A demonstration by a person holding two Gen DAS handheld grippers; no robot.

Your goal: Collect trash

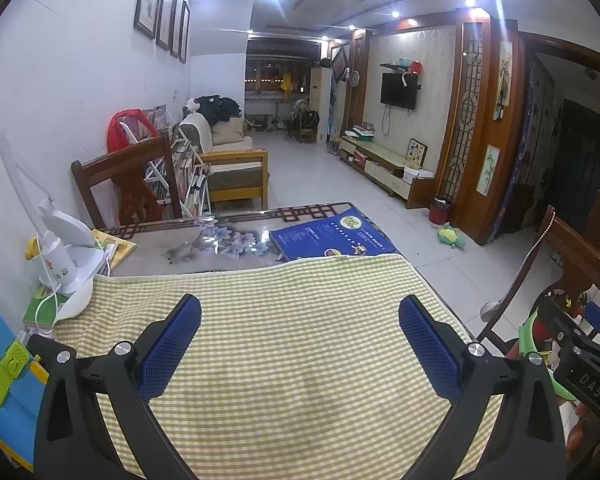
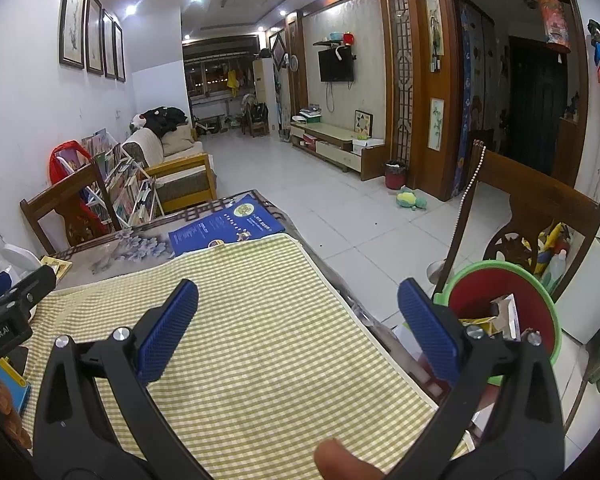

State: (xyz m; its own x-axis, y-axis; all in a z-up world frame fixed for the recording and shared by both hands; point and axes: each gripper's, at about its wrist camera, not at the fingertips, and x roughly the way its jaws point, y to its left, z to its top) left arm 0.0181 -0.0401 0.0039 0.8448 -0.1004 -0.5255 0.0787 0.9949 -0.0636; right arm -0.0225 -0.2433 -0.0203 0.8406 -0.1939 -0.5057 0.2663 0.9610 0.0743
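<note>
I am holding both grippers above the surface [image 1: 188, 240], which is carrying a green-and-white checked cloth [image 1: 284, 320] over its near half. My left gripper [image 1: 300, 344] is hanging over the middle of that cloth with its blue-padded fingers [image 1: 172, 344] spread wide and nothing between them. My right gripper [image 2: 298, 330] is sitting at the cloth's right side, its fingers [image 2: 168, 328] also standing wide apart and empty; the right-hand finger is reaching out past the edge of the surface. A fingertip of the person [image 2: 340, 460] is showing at the bottom of the right wrist view.

The trash I can see is lying in a round bin with a green rim and red inside [image 2: 536, 304], standing just beside the right edge of the surface, below and to the right of my right gripper. Crumpled paper and cardboard pieces [image 2: 500, 316] are resting inside it. I am seeing no loose scrap on the cloth itself.

Beyond the cloth a blue book [image 1: 332, 236] is lying flat, its near edge tucked under the cloth's far edge. A white desk lamp [image 1: 60, 252] is standing at the left edge, near a yellow book [image 1: 116, 246]. On the floor a small green plush toy [image 1: 452, 236] is lying near a dark red wastebasket [image 1: 440, 208] by the wall.
</note>
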